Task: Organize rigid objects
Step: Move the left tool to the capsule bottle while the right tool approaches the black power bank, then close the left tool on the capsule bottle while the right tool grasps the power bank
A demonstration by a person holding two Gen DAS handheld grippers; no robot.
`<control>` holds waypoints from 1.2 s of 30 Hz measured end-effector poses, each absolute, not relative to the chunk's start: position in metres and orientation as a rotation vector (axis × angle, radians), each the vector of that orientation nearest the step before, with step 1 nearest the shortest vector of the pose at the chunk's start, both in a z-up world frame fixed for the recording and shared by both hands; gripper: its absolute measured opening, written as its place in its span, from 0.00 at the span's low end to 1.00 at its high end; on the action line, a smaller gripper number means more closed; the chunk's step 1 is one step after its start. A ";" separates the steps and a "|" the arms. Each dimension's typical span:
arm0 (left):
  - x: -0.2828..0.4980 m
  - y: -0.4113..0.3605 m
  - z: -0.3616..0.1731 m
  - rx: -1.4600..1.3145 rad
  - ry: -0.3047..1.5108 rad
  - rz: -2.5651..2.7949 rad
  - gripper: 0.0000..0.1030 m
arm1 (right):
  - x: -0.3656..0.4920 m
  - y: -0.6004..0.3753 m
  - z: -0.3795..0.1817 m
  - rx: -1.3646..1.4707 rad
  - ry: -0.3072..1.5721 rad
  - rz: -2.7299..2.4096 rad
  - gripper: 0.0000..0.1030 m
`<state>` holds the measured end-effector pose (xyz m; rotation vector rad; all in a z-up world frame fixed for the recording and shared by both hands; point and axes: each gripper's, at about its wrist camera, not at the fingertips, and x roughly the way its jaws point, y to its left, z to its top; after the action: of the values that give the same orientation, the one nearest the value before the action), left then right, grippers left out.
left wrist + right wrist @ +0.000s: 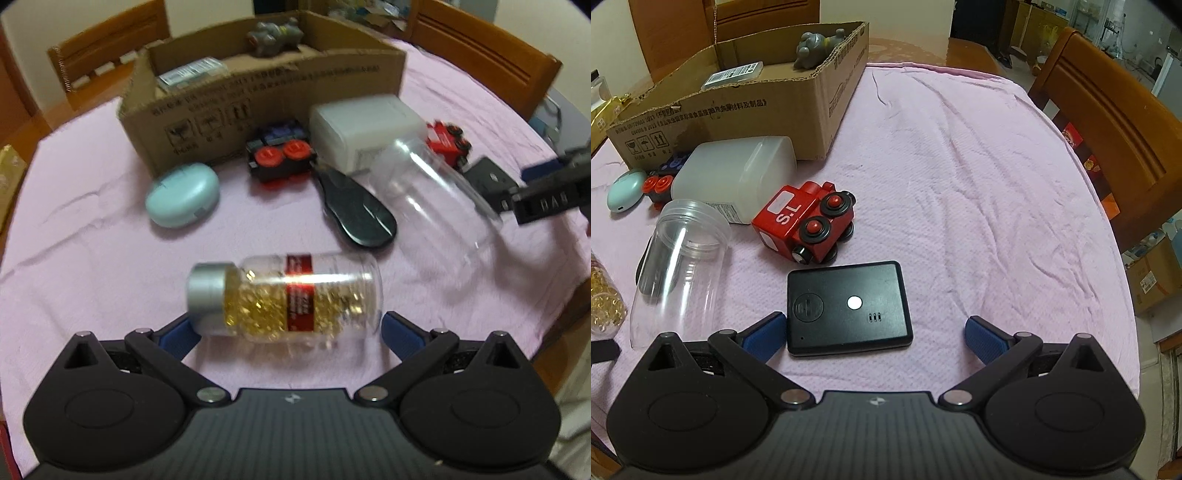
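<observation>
In the left wrist view the left gripper [290, 330] fills the bottom of the frame, level and pointing up the picture, its blue pads [181, 334] spread wide. A capsule bottle [284, 297] lies on its side across the gap, silver cap toward the left pad, clear base toward the right one; whether either pad touches it cannot be told through the blur. Above, left of centre, sits a pale blue case [183, 194]. At top centre stands the cardboard box [258, 99] with a grey toy [273, 37] and a small packet [192, 74] inside. In front of it lie a blue toy train [280, 155], a dark oval object [356, 210], a white container [365, 129] and, right of centre, a clear jar [432, 195] on its side.

In the right wrist view the right gripper [875, 334] likewise occupies the lower frame, jaws wide. A black device [847, 306] lies flat on the pink cloth [997, 184] between them, its left edge just beside the left pad, well apart from the right pad. Just above it, a red toy train [805, 225] lies tipped on its side.
</observation>
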<state>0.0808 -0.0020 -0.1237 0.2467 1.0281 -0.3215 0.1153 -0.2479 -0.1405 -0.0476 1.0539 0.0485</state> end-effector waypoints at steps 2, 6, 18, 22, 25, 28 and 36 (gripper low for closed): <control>0.083 -0.002 -0.121 0.246 1.019 -0.298 0.99 | 0.115 -0.248 -0.140 -0.048 1.054 0.048 1.00; 0.087 -0.002 -0.115 0.228 1.002 -0.267 0.99 | 0.117 -0.245 -0.140 -0.054 1.060 0.057 1.00; 0.086 -0.006 -0.112 0.202 1.018 -0.225 0.94 | 0.120 -0.232 -0.136 -0.139 1.026 0.218 0.92; 0.085 -0.009 -0.112 0.204 1.018 -0.192 0.94 | 0.123 -0.236 -0.133 -0.147 1.023 0.236 0.82; 0.085 -0.010 -0.113 0.193 1.022 -0.165 0.92 | 0.125 -0.240 -0.132 -0.154 1.017 0.248 0.76; 0.085 -0.012 -0.114 0.180 1.032 -0.142 0.91 | 0.125 -0.241 -0.131 -0.169 1.013 0.277 0.75; 0.087 -0.014 -0.113 0.203 1.044 -0.155 0.91 | 0.127 -0.241 -0.133 -0.180 1.012 0.292 0.75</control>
<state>0.0871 -0.0136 -0.1134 0.2029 1.0436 -0.1553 0.1266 -0.2406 -0.1325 -0.1802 1.0118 0.2919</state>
